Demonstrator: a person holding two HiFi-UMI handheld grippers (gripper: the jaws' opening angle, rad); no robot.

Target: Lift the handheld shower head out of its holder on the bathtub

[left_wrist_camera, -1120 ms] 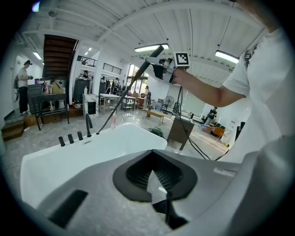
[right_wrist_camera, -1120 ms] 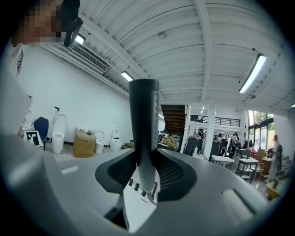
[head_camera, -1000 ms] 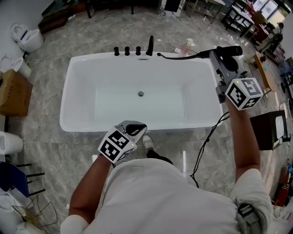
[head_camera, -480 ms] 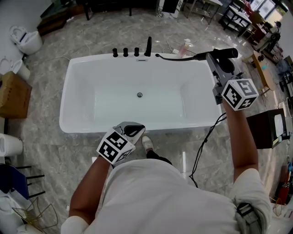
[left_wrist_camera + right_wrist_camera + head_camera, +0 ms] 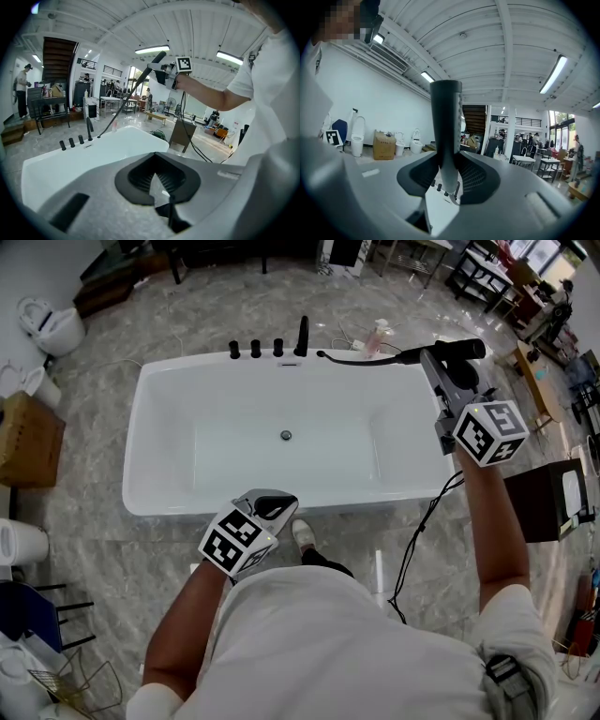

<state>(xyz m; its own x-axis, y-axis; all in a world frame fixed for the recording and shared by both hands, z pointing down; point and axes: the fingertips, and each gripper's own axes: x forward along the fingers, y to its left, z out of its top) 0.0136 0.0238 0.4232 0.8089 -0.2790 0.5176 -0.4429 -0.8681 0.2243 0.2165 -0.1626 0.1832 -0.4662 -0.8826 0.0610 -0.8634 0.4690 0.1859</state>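
The lift was judged done: the shower head (image 5: 466,349) was found clear of the black fittings (image 5: 258,347), above the far right corner of the bathtub (image 5: 150,390), with its hose (image 5: 361,357) trailing back. The right gripper (image 5: 448,367) was clamped on its handle, arm outstretched and level. The left gripper (image 5: 272,505) was closed on nothing and tilted down by the near rim.

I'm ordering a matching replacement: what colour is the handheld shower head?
The shower head is black; the head view shows it best.
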